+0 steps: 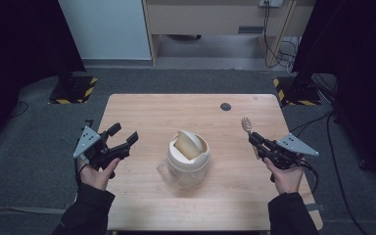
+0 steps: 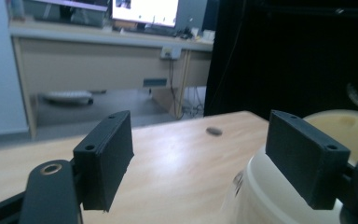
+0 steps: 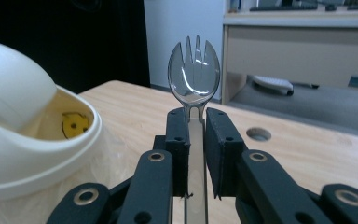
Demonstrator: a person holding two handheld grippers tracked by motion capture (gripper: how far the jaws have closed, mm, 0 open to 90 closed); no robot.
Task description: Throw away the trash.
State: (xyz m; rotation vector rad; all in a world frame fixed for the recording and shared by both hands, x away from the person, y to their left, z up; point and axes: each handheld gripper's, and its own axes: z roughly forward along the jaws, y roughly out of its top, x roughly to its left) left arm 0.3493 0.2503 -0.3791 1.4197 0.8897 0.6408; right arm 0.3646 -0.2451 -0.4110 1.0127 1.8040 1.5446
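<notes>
My right gripper (image 1: pixel 252 139) is pinched tight on the handle of a clear plastic spork (image 3: pixel 194 77), jaws pressed against it from both sides, the tined bowl sticking up past the tips and pointing to the far side of the table (image 1: pixel 142 107). It hangs over the right part of the tabletop, well apart from the small cream bin (image 1: pixel 188 159) sitting mid-table with its swing lid (image 1: pixel 190 144) tipped up, so there's a gap into the bin. My left gripper (image 1: pixel 124 135) is spread wide with nothing between the pads, hovering off to the left of the bin.

Here's the worry: the spork is thin and slick, and I'm holding it low on the handle, so it could pivot or slide if the tip knocks the rim. The lid swings freely too; nudge it and it may flip shut. And the bin looks light, so a push from the left could skid it.
</notes>
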